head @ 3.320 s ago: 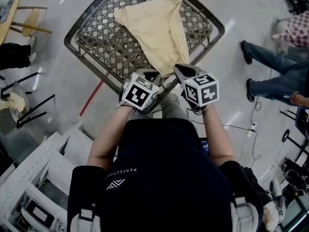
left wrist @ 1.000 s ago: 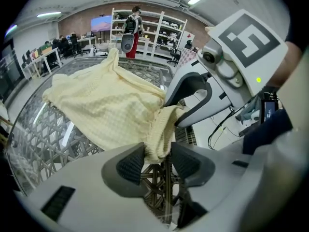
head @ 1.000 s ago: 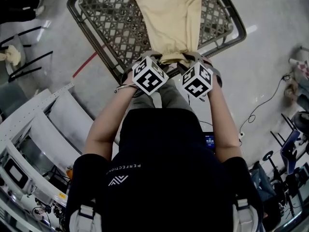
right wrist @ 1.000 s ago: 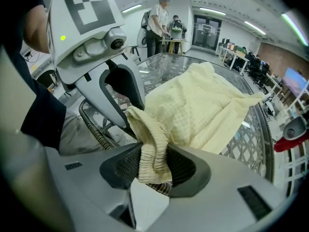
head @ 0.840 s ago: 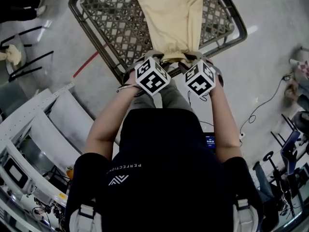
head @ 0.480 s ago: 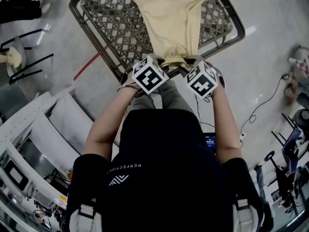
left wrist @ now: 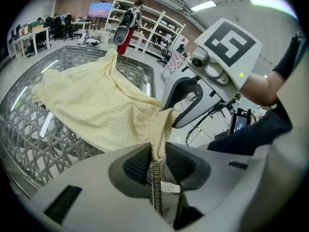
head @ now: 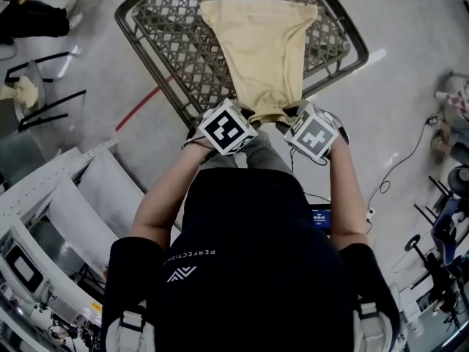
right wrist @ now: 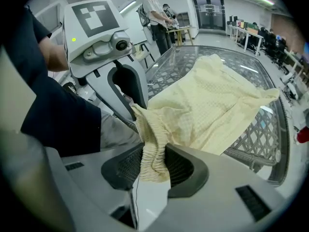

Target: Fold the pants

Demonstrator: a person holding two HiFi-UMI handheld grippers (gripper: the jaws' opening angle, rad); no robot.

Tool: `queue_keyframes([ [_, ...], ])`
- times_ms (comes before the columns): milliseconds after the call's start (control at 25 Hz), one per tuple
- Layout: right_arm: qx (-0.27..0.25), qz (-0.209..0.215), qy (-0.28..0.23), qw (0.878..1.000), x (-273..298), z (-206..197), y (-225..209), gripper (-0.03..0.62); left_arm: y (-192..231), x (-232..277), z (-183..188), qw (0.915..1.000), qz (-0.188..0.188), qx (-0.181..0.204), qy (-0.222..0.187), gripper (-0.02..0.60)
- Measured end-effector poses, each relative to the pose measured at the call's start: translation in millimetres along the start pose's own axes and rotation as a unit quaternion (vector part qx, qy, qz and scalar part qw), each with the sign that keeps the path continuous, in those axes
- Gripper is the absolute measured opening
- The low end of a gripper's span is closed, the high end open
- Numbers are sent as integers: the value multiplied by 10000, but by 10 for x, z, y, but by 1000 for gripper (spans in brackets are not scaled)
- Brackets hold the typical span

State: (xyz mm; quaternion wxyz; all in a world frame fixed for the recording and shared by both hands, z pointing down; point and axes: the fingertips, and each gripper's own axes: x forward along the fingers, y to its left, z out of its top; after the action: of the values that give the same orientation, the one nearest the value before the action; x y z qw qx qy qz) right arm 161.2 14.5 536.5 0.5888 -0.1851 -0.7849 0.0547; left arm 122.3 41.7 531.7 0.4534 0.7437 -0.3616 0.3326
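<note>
1. Grey metal surface (head: 168, 35) (left wrist: 29, 144) (right wrist: 260, 134) with an open lattice top and a rounded tube rim. In the head view it stands at an angle, its near corner towards the person. A pale floor (head: 381, 123) lies around it, with a red line (head: 143, 105) to its left.

2. Pale yellow pants (head: 260, 50) (left wrist: 96, 110) (right wrist: 212, 105) of textured fabric. They lie spread on the lattice, with the wide end far and the narrow end near. The far part lies flat on the surface. The gathered, elastic near edge is lifted clear of the lattice at the near corner and hangs between the two claws.

3. Left claw (head: 245, 114) (left wrist: 155, 158), light grey with dark ribbed pads, topped by a black-and-white marker cube (head: 227, 127). It points steeply down at the left end of the gathered edge. Its jaws have just been closing and now stand narrow, pinching a fold of the pants edge between the pads.

4. Right claw (head: 293, 116) (right wrist: 153, 166), of the same make, just beside the left one. Its jaws have likewise just been closing. They clamp a thicker bunch of the gathered edge, which fills the gap between the pads and hangs out below them.
</note>
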Motion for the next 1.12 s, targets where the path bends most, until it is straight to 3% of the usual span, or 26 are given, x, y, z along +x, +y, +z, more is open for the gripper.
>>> queue_keyframes([
  [480,192,-111,-69,9997,-276,242,121,146,-45,-438,128,9989,-309,123,-318,101],
  [880,971,-725,-82,9926,-398,646,93,146,247,-805,212,9926,-267,1099,-448,101],
  [1120,1052,-1135,-132,9879,-468,846,-44,146,417,-953,319,9910,-364,1156,-565,101],
])
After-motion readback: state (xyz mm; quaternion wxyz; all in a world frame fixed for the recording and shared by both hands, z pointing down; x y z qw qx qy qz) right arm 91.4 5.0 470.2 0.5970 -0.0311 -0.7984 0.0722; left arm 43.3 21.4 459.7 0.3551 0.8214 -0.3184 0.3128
